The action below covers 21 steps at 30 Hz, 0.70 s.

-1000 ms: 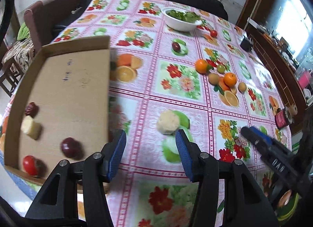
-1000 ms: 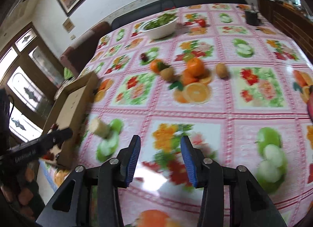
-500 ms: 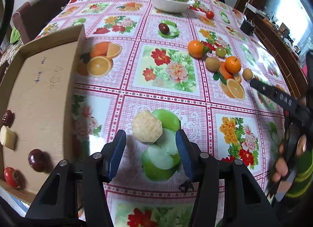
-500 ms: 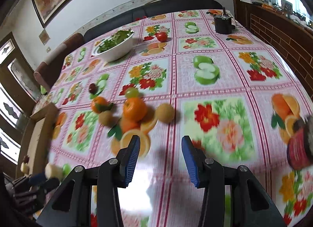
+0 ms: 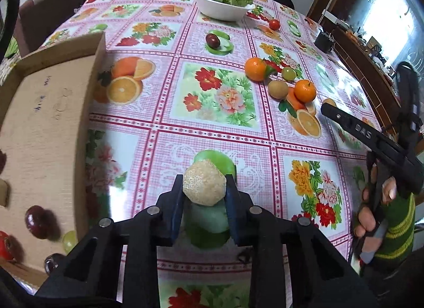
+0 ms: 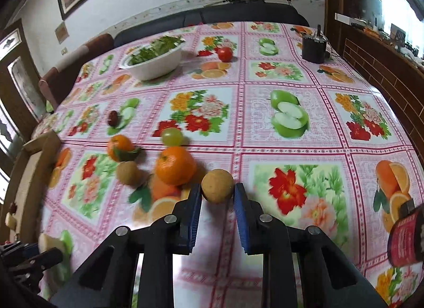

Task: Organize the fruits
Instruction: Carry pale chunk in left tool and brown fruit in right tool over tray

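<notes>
My left gripper is shut on a pale peeled fruit chunk resting on the tablecloth. To its left a cardboard box holds a dark plum, a red fruit and a green grape. My right gripper is open, its jaws on either side of a small tan round fruit without clearly touching it. Beside that lie an orange, a kiwi, a second orange and a green grape.
A white bowl of greens, a tomato and a dark cup stand at the far end. A dark date lies mid-left. A red can is at the right edge. A sofa lies behind the table.
My left gripper moved forward and closed on the pale chunk. My right gripper swung right and advanced until the tan fruit sits between its jaws.
</notes>
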Tool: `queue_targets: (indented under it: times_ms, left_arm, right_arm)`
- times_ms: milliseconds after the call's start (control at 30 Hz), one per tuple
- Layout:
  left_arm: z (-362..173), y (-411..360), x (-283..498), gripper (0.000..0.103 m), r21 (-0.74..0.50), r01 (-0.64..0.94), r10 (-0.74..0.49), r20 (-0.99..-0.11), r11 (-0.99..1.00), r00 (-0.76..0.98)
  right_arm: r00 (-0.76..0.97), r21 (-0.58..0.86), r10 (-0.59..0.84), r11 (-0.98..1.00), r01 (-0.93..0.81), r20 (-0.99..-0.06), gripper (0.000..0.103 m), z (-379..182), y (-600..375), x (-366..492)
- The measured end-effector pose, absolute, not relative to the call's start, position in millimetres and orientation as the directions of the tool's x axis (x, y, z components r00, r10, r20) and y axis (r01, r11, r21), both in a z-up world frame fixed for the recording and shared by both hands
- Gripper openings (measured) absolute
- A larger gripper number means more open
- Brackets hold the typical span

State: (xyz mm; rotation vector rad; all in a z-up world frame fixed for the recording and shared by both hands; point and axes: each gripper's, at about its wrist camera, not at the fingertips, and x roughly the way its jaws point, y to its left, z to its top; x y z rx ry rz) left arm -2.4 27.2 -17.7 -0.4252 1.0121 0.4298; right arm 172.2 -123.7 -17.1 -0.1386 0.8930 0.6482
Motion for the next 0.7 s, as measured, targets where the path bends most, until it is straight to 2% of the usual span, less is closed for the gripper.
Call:
queue_targets:
  times_ms: [233,700]
  left_arm:
    - [-2,26,-18,0.026,-0.132,-0.533,0.171,-0.861,0.836,0.480]
    - [33,32,-52,0.026,-0.087,-0.582,0.284,-0.808,0.808,0.516]
  right_arm:
    - [0.351,0.272,0.575,0.732,-0.625,-0.739,0.026,-7,-124,131]
    - [0.270,0.275,0.648,0.611,-0.742,-0.712,0.025,21,-96,57]
